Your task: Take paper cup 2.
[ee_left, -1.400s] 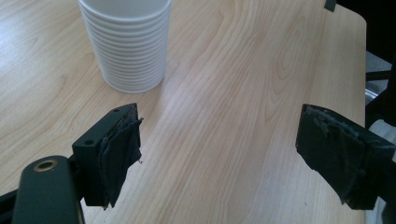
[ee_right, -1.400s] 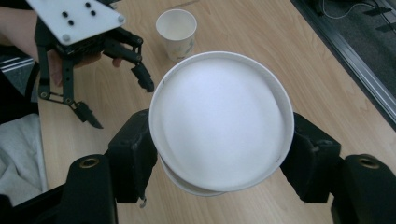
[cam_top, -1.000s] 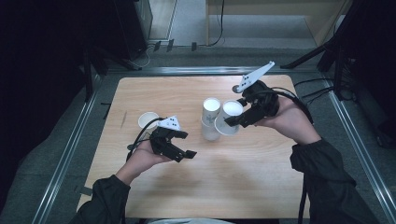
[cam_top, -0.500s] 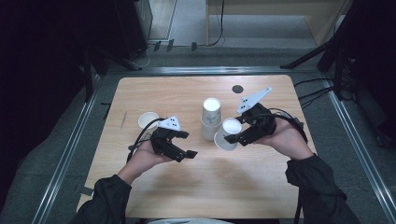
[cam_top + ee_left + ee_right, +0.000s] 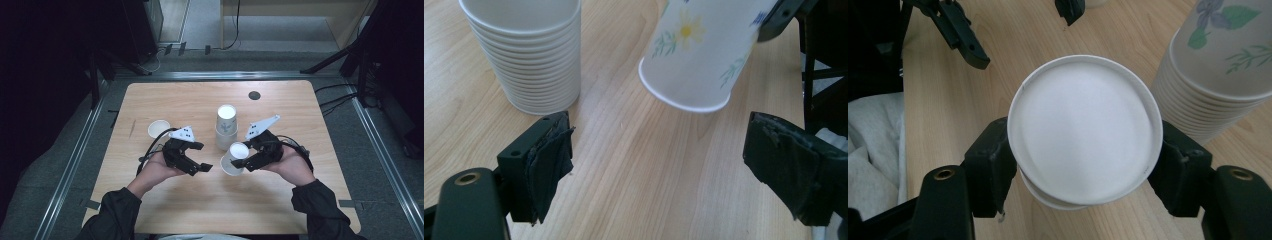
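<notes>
The right tool (image 5: 243,159) clenches a floral paper cup (image 5: 234,158), upside down at frame centre, lowering it mouth-first toward the surface (image 5: 200,210) beside the cup stack (image 5: 226,127); the left tool (image 5: 200,167) waits released, its jaws just widened with nothing between.

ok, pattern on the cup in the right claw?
White cup printed with a yellow daisy, green leaves and blue-purple touches; clearest in the left gripper view.

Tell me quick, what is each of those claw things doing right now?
Left gripper: open, nothing between its jaws; they have just been opening.
Right gripper: closed on an upside-down paper cup, tilted, beside the cup stack.
</notes>
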The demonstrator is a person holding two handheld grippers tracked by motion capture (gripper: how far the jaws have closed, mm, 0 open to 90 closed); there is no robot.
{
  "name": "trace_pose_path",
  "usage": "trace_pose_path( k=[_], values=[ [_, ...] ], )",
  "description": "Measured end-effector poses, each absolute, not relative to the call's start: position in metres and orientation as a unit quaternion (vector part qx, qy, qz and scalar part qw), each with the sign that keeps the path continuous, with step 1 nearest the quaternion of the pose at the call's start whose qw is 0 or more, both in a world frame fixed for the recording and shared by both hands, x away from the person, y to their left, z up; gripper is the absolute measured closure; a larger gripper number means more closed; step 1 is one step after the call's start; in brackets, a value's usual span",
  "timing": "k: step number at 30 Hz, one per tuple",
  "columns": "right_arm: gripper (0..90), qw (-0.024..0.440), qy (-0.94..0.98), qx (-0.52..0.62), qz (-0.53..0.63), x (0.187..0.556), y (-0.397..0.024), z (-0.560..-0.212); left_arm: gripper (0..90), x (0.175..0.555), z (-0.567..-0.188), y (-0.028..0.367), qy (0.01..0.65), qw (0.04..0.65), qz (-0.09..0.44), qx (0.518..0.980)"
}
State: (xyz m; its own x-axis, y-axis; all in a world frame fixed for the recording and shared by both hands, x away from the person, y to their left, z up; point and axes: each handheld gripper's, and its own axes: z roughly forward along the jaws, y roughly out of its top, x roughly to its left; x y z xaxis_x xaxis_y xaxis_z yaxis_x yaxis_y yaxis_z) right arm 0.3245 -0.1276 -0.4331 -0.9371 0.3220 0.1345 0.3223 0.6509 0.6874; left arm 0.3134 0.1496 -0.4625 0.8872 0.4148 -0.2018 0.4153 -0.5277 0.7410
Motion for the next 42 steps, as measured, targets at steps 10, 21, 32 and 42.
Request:
trace_pose_path(
  k=[10,21,32,42],
  values=[
    [34.0,0.008,-0.903,-0.184,-0.387,0.322,-0.125,-0.45,12.6,0.311,-0.469,0.135,0.219,0.423,-0.009,0.879],
    [34.0,0.02,-0.892,-0.168,-0.418,0.314,-0.115,-0.434,13.0,0.306,-0.472,0.127,0.206,0.445,-0.025,0.871],
    [34.2,0.04,-0.889,-0.165,-0.424,0.313,-0.104,-0.425,13.6,0.302,-0.474,0.122,0.191,0.457,-0.03,0.868],
    [34.7,0.067,-0.879,-0.169,-0.44,0.317,-0.104,-0.426,21.8,0.3,-0.473,0.123,0.174,0.461,-0.027,0.869]
  ],
)
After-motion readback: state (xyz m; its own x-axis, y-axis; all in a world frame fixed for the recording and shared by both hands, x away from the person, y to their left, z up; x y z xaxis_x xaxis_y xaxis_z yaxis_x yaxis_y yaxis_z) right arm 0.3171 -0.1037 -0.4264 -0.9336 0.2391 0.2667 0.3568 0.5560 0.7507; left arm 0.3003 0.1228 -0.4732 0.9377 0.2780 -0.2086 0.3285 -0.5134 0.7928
